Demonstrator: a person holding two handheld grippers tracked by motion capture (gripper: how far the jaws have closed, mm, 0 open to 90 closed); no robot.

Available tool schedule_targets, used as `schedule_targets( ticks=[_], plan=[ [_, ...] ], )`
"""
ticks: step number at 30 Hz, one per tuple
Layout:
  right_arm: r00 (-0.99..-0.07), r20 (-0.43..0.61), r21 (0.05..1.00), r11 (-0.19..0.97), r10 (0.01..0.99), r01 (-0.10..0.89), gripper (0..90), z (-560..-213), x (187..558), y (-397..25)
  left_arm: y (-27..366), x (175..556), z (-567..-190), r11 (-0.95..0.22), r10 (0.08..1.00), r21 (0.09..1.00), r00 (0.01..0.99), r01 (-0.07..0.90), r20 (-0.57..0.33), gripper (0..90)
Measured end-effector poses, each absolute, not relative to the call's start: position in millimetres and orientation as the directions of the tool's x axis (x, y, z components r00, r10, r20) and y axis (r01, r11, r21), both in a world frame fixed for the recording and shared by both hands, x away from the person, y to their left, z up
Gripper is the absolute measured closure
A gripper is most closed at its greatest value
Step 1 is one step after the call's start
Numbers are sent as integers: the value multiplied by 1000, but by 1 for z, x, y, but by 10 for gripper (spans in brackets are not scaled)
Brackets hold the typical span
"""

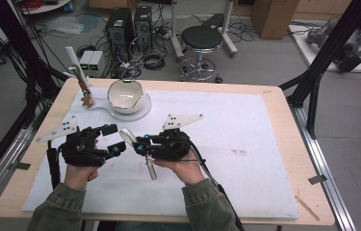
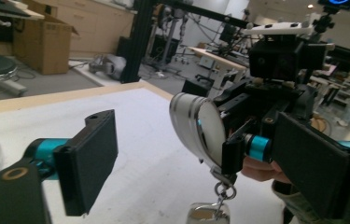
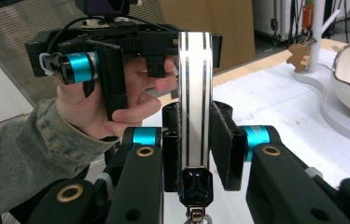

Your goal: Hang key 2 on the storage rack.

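Right gripper [image 1: 138, 147]: jaws clamped flat on a silver key fob [image 3: 194, 100], long axis upright, chain dangling over the counter [image 1: 226, 139]. Left gripper [image 1: 111, 139]: jaws wide apart, empty, just beside the key fob, facing its broad face.

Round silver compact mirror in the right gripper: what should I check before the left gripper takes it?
1. Right gripper shut on round silver compact mirror: ok.
2. Left gripper open, one finger on each side of the mirror: ok.
3. Left fingers touching the mirror: not ok, a gap shows.
4. Dangling metal charm free of the fingers: ok.
5. White bowl away from both grippers: ok.
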State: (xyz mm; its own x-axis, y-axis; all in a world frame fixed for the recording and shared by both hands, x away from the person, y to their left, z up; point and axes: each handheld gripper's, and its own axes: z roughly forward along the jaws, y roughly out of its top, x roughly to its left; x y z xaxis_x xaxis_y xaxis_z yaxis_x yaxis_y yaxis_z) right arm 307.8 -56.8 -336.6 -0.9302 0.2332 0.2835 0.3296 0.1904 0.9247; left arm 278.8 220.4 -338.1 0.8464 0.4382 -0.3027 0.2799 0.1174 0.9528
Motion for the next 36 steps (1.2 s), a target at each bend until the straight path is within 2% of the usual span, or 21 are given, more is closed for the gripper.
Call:
schedule_targets(
  ticks=[7,16,21,24,28,34,36],
  plan=[
    [-937,282,930,181,206,319,751,-332,303,-57,215,277,-332,153,366,953,881,261,-300,372],
    [-950,265,942,168,167,292,751,-327,300,-56,219,275,-330,184,342,952,892,245,-295,644],
    [-951,264,940,178,160,291,745,-326,300,-52,220,274,-326,181,340,954,895,238,-288,695],
    [-945,287,936,161,159,312,705,-325,301,-53,218,272,-323,163,356,961,895,223,-268,721],
    [-933,291,934,147,212,325,486,-325,302,-56,218,271,-321,145,377,968,893,206,-247,728],
    [-895,279,926,149,350,347,216,-322,304,-65,224,271,-320,153,408,966,878,207,-253,732],
    [-879,289,918,151,379,367,88,-323,306,-69,226,272,-320,151,414,966,873,212,-256,734]
  ],
)
